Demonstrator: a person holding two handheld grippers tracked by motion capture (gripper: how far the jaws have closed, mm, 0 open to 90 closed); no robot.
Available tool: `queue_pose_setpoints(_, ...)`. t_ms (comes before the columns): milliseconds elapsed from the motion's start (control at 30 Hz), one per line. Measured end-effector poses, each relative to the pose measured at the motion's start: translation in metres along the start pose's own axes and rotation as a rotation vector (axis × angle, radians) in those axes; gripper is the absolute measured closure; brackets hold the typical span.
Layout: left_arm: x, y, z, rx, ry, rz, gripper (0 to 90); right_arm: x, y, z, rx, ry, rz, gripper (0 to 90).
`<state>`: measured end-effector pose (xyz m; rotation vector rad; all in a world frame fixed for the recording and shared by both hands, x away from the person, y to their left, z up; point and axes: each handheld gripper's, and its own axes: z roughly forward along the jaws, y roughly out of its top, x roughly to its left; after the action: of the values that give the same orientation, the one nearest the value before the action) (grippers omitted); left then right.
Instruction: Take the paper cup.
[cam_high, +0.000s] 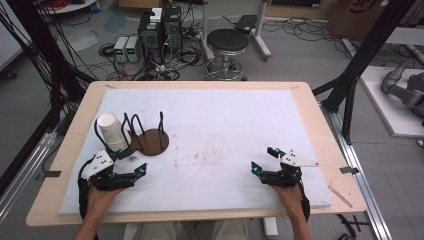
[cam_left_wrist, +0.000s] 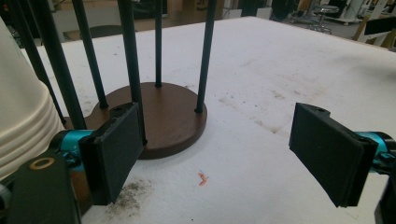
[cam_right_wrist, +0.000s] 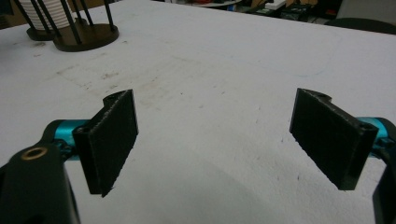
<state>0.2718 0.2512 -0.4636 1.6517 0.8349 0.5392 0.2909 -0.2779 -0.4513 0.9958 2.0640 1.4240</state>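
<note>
A stack of white paper cups (cam_high: 112, 132) lies tilted in a black wire rack (cam_high: 143, 131) with round brown bases, at the left of the white mat (cam_high: 225, 120). My left gripper (cam_high: 133, 161) sits just in front of the rack, open and holding nothing. In the left gripper view, the gripper (cam_left_wrist: 219, 154) has its jaws wide apart. The brown base (cam_left_wrist: 163, 116) and black rods are right ahead, with the cup stack (cam_left_wrist: 18, 112) at the left edge. My right gripper (cam_high: 264, 160) rests open near the mat's front right, with bare mat between its jaws (cam_right_wrist: 215, 140). The rack (cam_right_wrist: 86, 35) shows far off.
The mat covers a wooden table (cam_high: 320, 125). Brownish stains (cam_high: 210, 152) mark the mat's middle, and a small orange speck (cam_left_wrist: 202, 178) lies near the left gripper. On the floor behind the table stand a black stool (cam_high: 227, 42) and computer boxes (cam_high: 160, 30) with cables.
</note>
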Motion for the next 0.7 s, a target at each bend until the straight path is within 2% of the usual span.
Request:
queue_pose_setpoints(500,-0.0016,0.0005,0.0011,0.013,0.011,0.015,17.2,-0.0003,-0.0002,-0.0003,-0.002,0.006,0.001,15.7)
queue_pose_setpoints(700,-0.0003,0.0007,0.0012,0.014,0.005,0.003,17.1,-0.0005,-0.0002,-0.0003,-0.001,0.005,0.002,15.6)
